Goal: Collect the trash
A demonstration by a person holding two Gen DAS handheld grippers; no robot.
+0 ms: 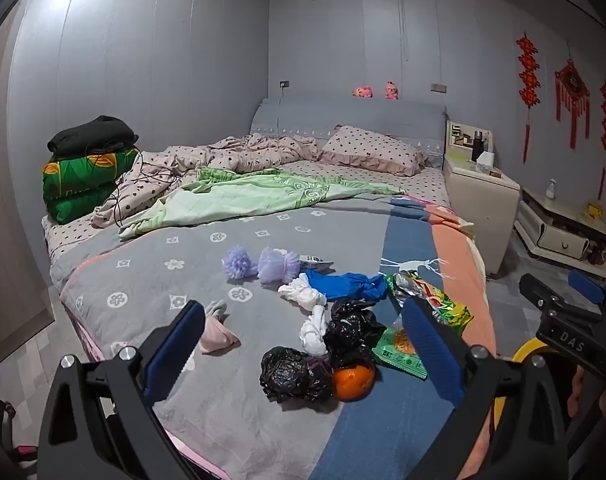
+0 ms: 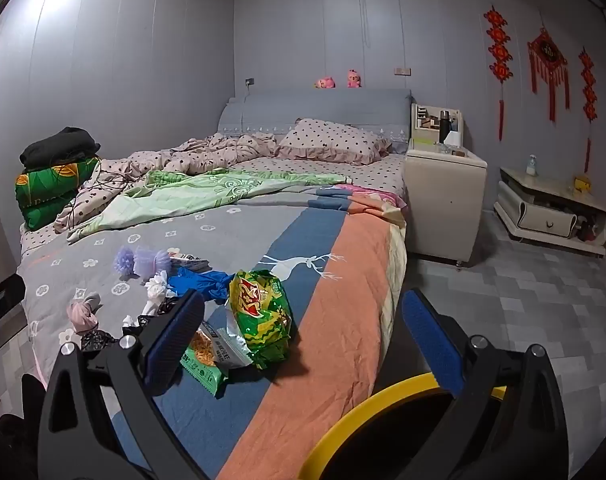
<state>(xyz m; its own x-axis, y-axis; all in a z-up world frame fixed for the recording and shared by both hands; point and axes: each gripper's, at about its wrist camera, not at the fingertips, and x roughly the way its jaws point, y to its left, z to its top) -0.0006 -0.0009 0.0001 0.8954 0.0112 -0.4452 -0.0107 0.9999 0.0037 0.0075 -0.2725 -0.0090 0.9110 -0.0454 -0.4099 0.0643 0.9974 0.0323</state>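
Observation:
Trash lies on the bed's foot end: two crumpled black bags (image 1: pixel 299 374), an orange (image 1: pixel 353 382), white tissue wads (image 1: pixel 313 330), a blue glove (image 1: pixel 345 285), a green snack bag (image 2: pixel 261 314), a flat green packet (image 2: pixel 205 360), two purple foam nets (image 1: pixel 259 266) and a pink wad (image 1: pixel 217 338). My left gripper (image 1: pixel 303 354) is open and empty, hovering just short of the black bags. My right gripper (image 2: pixel 303 344) is open and empty above the bed's right edge, over a yellow-rimmed bin (image 2: pixel 367 412). The right gripper also shows in the left wrist view (image 1: pixel 571 296).
The bed (image 2: pixel 335 280) has a grey, blue and orange cover, rumpled quilts and a pillow at the head. A green folded quilt (image 1: pixel 83 184) with black clothes sits at the left. A nightstand (image 2: pixel 443 192) and low cabinet (image 2: pixel 551 212) stand right, with tiled floor between.

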